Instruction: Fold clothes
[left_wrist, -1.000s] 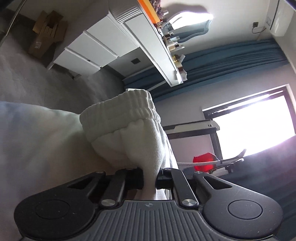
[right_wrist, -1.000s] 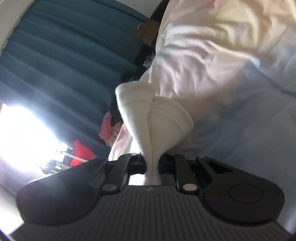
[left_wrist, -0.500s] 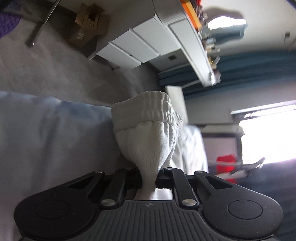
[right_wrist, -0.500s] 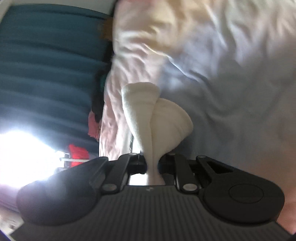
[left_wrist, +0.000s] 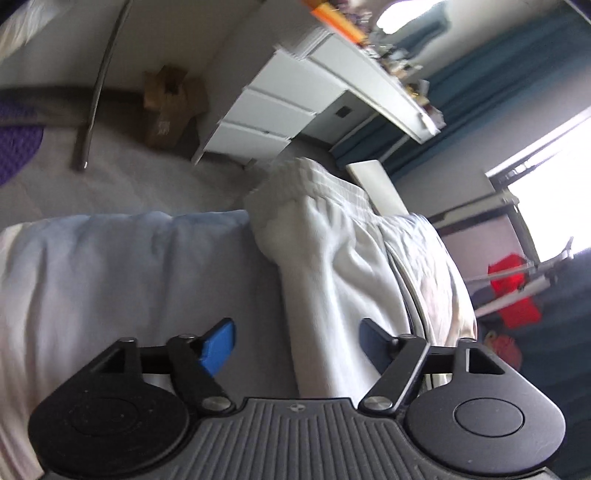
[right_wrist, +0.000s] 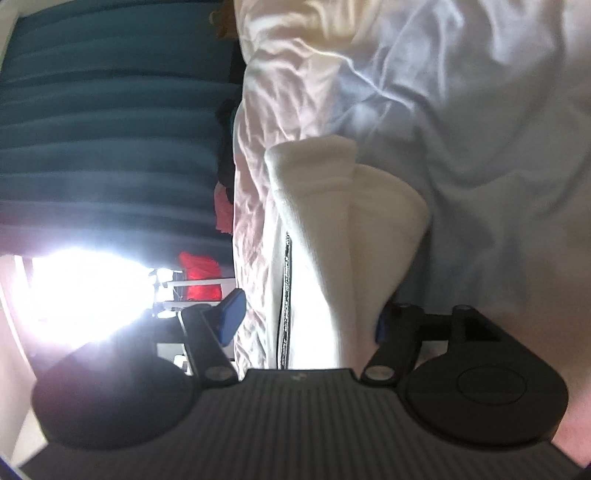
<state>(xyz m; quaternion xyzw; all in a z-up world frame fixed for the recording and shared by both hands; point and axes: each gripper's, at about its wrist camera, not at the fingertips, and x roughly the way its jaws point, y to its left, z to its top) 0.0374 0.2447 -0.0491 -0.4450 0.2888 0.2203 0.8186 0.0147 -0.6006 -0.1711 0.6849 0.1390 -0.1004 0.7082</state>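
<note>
A white knitted garment with a ribbed elastic band (left_wrist: 325, 236) lies on the pale blue bed sheet (left_wrist: 129, 266). My left gripper (left_wrist: 297, 345) is open, its blue pads (left_wrist: 218, 345) spread on either side of the cloth, not pinching it. In the right wrist view the same white garment (right_wrist: 332, 236) lies folded over on the sheet (right_wrist: 480, 110), a zip strip along its left side. My right gripper (right_wrist: 306, 317) is open, with the cloth loose between its blue pads (right_wrist: 231, 317).
A white desk with drawers (left_wrist: 280, 107) and a cardboard box (left_wrist: 166, 107) stand on the grey floor beyond the bed. Teal curtains (right_wrist: 110, 110) and a bright window (right_wrist: 85, 291) lie past the bed's edge. A red item (left_wrist: 513, 288) hangs on a rack.
Both grippers were shut on the white garment and have opened, letting it go. The garment has dropped onto the bed. Both cameras have swung.
</note>
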